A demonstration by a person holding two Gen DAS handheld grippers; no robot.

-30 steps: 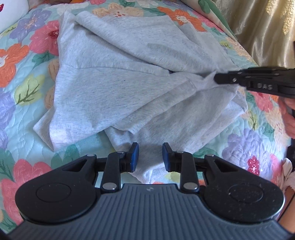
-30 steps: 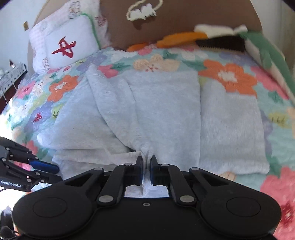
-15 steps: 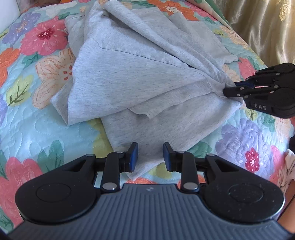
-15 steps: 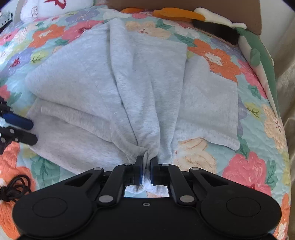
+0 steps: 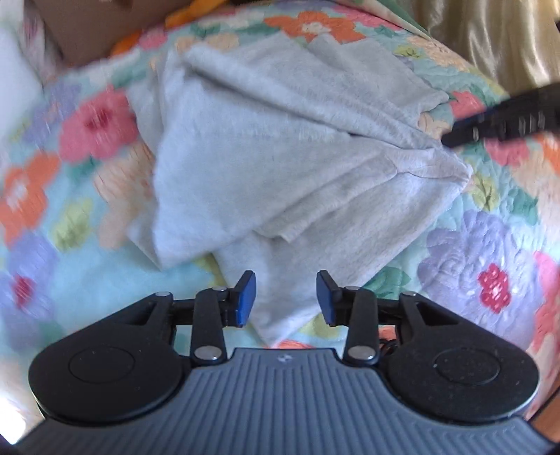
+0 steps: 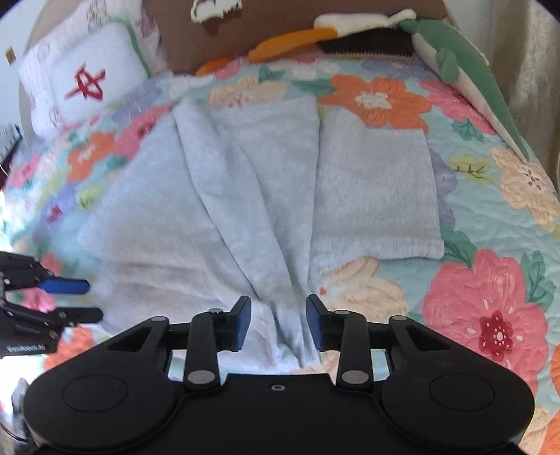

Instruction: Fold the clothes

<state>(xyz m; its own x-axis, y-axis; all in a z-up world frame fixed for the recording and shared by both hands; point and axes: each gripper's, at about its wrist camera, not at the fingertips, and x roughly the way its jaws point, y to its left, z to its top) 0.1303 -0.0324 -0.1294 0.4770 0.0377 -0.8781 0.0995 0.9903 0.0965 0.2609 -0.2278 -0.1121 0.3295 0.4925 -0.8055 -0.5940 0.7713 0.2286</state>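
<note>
Nearest in the left wrist view, the left gripper [image 5: 284, 298] is held with its blue pads [image 5: 245, 297] spread wide and nothing between them, poised over a lower corner of the grey garment [image 5: 280, 168], where an edge could be taken if one were wanted. In the right wrist view, the right gripper [image 6: 277, 322] is likewise seen spread apart; a bunched point of the grey cloth lies in the gap between its pads [image 6: 242, 323] but is not pinched, since space is visible on either side of the fabric. The creases fanning outward from that point suggest the cloth has been gathered there by a pull. The garment is spread across the flowered quilt [image 6: 490, 315], partly doubled over itself, with one layer laid diagonally over another and several loose ridges left through the middle; a flatter rectangular panel is seen to the right of those ridges. By this layering the fold is judged to be partway along, not yet tidy. Whether the open jaws mark a corner just set down or one about to be taken cannot be settled. Farther off, a white pillow [image 6: 84, 77] with a red mark is propped at the head of the bed, beside a brown headboard [image 6: 280, 31].
</note>
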